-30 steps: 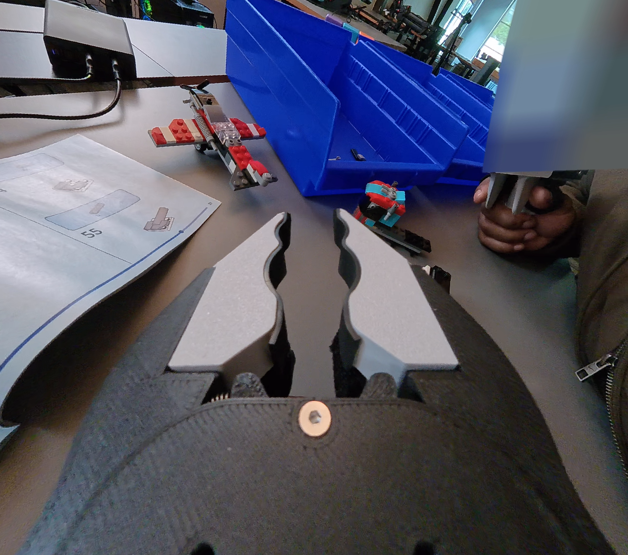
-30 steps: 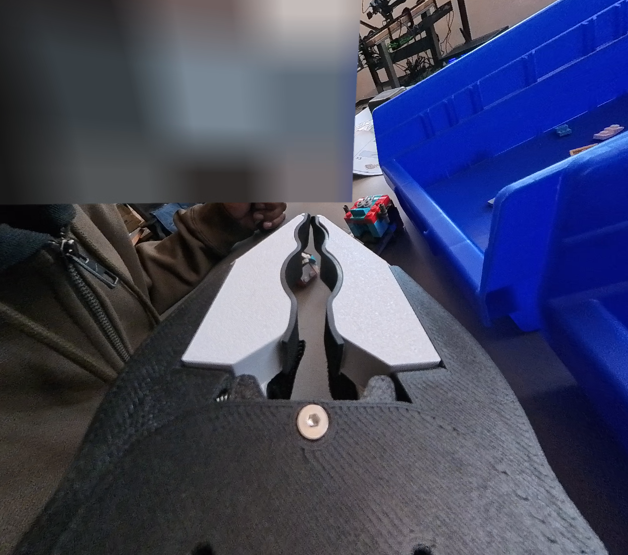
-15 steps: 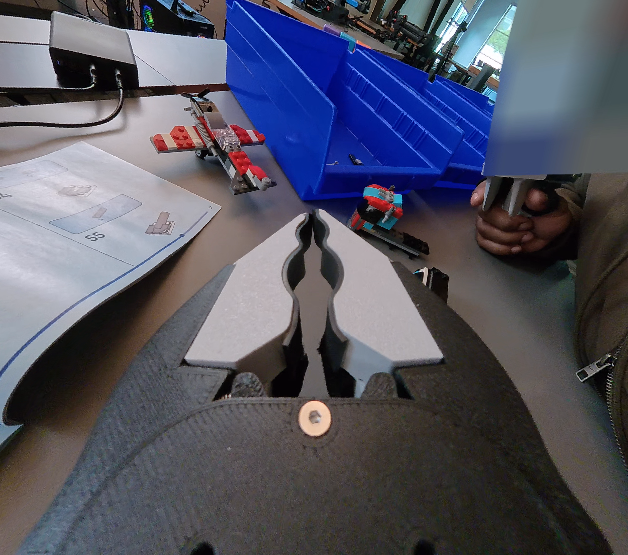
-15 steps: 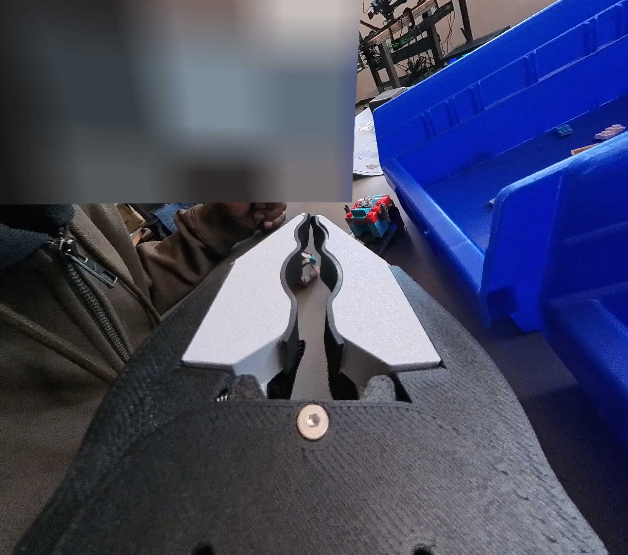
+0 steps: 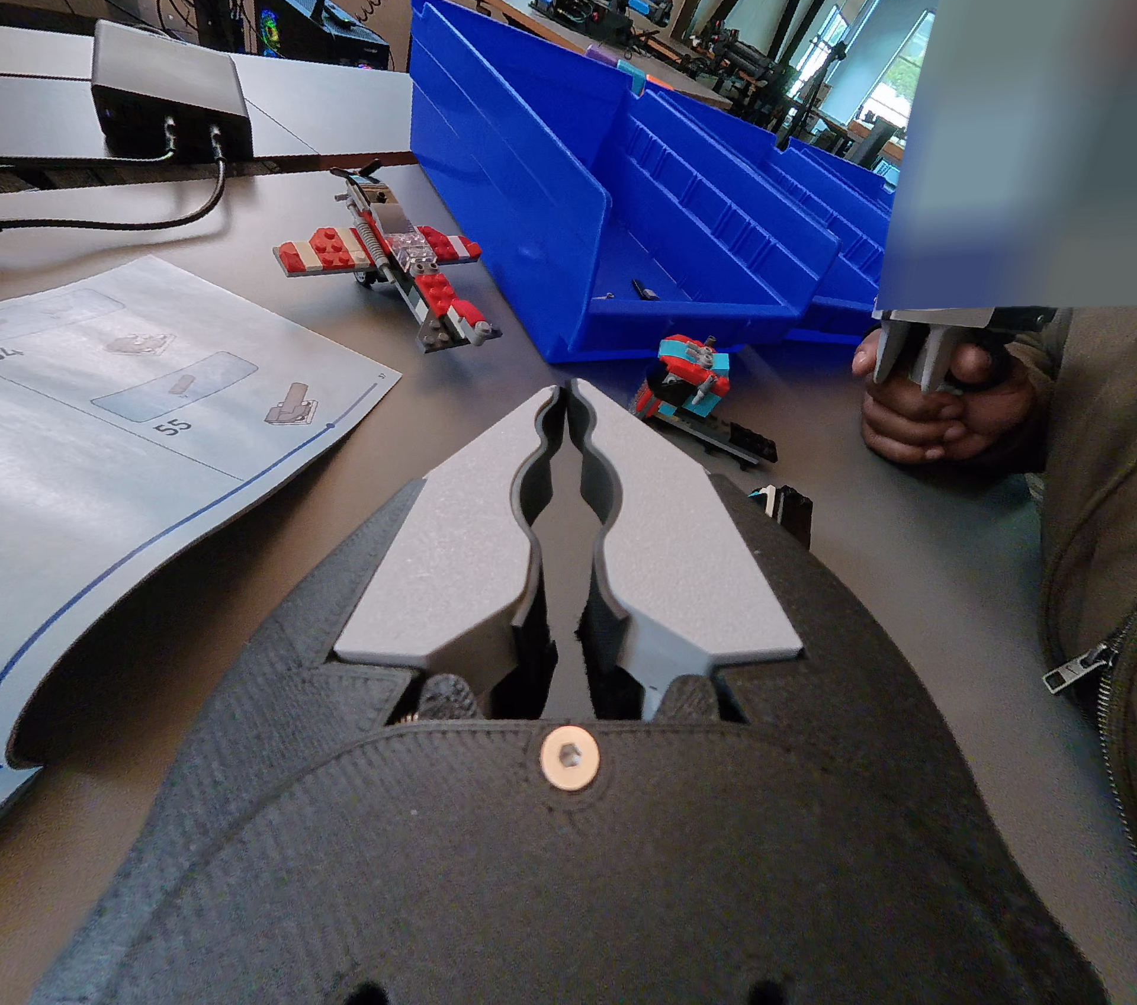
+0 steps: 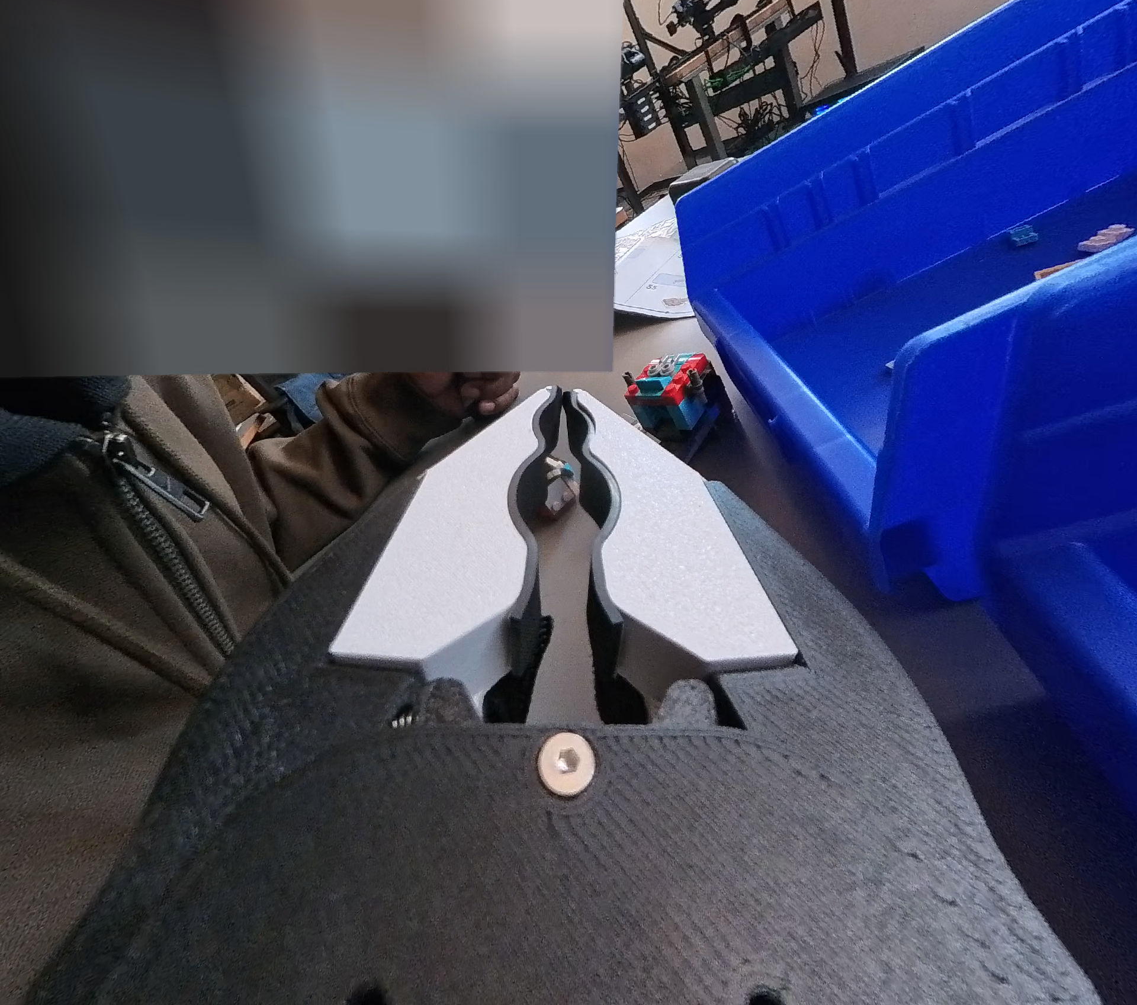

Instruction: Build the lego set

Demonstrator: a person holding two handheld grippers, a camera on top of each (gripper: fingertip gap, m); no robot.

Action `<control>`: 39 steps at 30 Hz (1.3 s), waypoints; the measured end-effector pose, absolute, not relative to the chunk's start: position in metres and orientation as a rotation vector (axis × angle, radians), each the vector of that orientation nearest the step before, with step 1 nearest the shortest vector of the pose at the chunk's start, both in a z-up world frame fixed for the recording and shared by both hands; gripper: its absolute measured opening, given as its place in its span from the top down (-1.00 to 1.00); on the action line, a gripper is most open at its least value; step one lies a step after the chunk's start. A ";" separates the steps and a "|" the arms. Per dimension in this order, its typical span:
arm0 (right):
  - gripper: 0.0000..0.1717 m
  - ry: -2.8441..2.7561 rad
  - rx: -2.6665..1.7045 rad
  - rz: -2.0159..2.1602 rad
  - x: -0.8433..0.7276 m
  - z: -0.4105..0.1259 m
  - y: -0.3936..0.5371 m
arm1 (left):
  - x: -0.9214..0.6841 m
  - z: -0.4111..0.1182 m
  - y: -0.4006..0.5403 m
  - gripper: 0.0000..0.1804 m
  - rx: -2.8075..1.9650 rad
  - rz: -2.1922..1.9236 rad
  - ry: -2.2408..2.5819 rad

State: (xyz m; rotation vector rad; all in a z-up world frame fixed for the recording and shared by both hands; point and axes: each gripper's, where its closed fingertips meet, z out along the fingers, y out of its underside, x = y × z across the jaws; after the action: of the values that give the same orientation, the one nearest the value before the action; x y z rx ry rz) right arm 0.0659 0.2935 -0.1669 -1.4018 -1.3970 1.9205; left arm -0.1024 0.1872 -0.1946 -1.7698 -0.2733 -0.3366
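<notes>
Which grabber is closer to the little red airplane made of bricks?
Left. The left gripper sits just in front of the red airplane. The right gripper is far off to the right, past the blue bin.

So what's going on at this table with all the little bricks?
A person holds a two-finger tool in each hand over a dark table. The left tool is closed with nothing between its fingers, near a small red and teal brick build. The right tool is closed too; a tiny brick piece shows in the hollow behind its tips. Nearby lie a red brick plane, an instruction sheet and blue bins.
</notes>
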 end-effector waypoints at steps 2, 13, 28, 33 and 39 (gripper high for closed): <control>0.98 -1.397 -1.402 1.921 0.066 -0.167 0.293 | -0.103 -0.195 0.187 0.99 -1.771 -0.335 -0.274; 0.98 -1.397 -1.402 1.922 0.066 -0.167 0.294 | -0.103 -0.195 0.187 0.99 -1.772 -0.328 -0.278; 0.98 -1.384 -1.382 1.934 0.067 -0.164 0.294 | -0.106 -0.197 0.188 0.99 -1.787 -0.307 -0.293; 0.98 -1.389 -1.387 1.929 0.067 -0.165 0.294 | -0.106 -0.200 0.189 0.99 -1.807 -0.276 -0.295; 0.98 -1.408 -1.386 1.927 0.067 -0.166 0.291 | -0.103 -0.206 0.192 0.99 -1.862 -0.219 -0.268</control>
State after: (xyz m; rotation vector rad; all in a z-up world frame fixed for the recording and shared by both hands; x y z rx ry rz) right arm 0.0667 0.2914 -0.1659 -1.3858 -1.4080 1.9267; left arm -0.1028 0.1922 -0.2063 -1.8621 -0.2676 -0.2187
